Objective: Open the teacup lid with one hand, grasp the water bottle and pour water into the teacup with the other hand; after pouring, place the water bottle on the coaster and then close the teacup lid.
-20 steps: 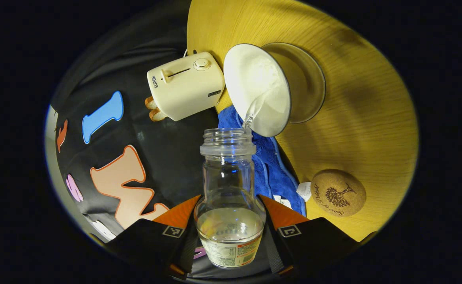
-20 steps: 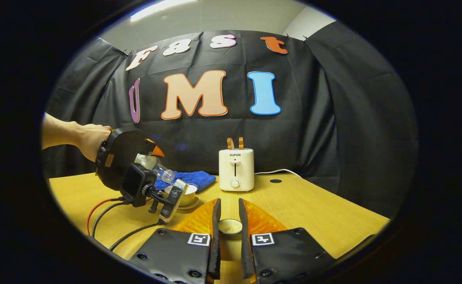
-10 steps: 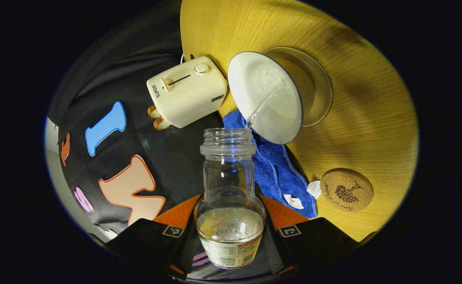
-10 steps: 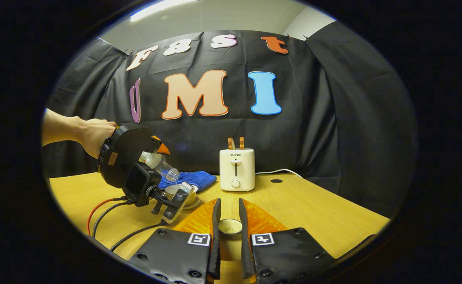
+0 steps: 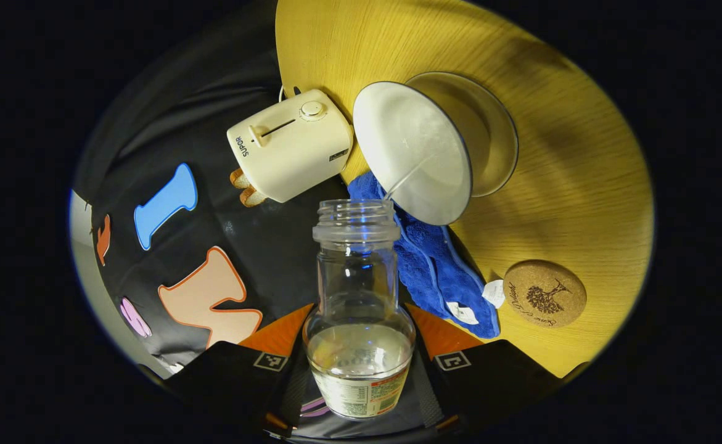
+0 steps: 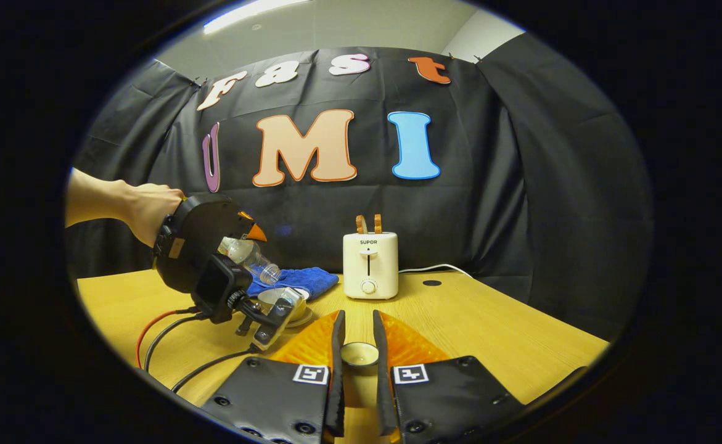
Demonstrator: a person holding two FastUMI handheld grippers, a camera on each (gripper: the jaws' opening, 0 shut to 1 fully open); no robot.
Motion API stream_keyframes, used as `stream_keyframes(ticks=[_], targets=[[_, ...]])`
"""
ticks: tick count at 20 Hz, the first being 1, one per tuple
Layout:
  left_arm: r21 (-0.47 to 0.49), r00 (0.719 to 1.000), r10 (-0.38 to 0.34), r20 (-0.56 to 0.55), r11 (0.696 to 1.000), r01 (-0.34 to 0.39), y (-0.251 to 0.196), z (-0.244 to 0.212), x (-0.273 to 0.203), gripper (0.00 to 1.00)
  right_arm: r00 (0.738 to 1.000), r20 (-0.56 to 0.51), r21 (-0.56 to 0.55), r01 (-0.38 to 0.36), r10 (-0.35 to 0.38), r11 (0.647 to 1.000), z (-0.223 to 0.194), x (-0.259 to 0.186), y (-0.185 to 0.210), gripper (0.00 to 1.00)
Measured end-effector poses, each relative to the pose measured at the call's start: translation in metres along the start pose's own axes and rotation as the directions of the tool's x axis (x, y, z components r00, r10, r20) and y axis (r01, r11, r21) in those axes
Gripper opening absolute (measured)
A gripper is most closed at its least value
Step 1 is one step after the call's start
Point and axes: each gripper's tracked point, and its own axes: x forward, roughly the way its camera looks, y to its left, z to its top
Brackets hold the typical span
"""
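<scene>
My left gripper [image 5: 359, 312] is shut on a clear water bottle [image 5: 358, 290], uncapped and tipped over, with some water left near its base. A thin stream runs from its mouth into the white teacup [image 5: 413, 151], which stands on a glass saucer [image 5: 497, 145]. A cork coaster [image 5: 544, 293] lies on the table to the cup's side. In the right gripper view, my right gripper [image 6: 357, 320] is shut on the small round teacup lid [image 6: 359, 353], held low over the table. Farther left, a hand [image 6: 142, 213] holds the left gripper with the bottle [image 6: 251, 260] tilted over the teacup [image 6: 279, 297].
A cream toaster [image 6: 369, 265] with toast in it stands at the back by the black cloth wall. A blue cloth [image 5: 434, 265] lies beside the cup. Red and black cables [image 6: 163, 336] trail across the wooden table [image 6: 490, 320] at the left.
The poured stream has thinned from a broad flow to a fine thread. The left gripper and bottle have risen and tipped back slightly. The right gripper holds still with the lid.
</scene>
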Motion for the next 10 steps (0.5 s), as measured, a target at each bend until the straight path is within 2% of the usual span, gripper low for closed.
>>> stream_keyframes(ticks=[7, 8, 10], targets=[[-0.007, 1.000, -0.002, 0.002, 1.000, 0.002, -0.0031, 0.0012, 0.0011, 0.71, 1.000, -0.001, 0.000, 0.000, 0.000, 1.000, -0.0002, 0.0006, 0.0002, 0.24], [-0.023, 1.000, 0.000, 0.006, 1.000, 0.000, -0.0028, 0.0015, 0.0007, 0.71, 1.000, -0.001, 0.000, 0.000, 0.000, 1.000, -0.0011, 0.0008, 0.0001, 0.24], [-0.133, 0.999, 0.004, 0.038, 0.991, 0.001, -0.0029, 0.0063, 0.0017, 0.71, 1.000, 0.000, 0.000, 0.000, 0.000, 1.000, -0.0006, 0.0009, 0.0001, 0.24]])
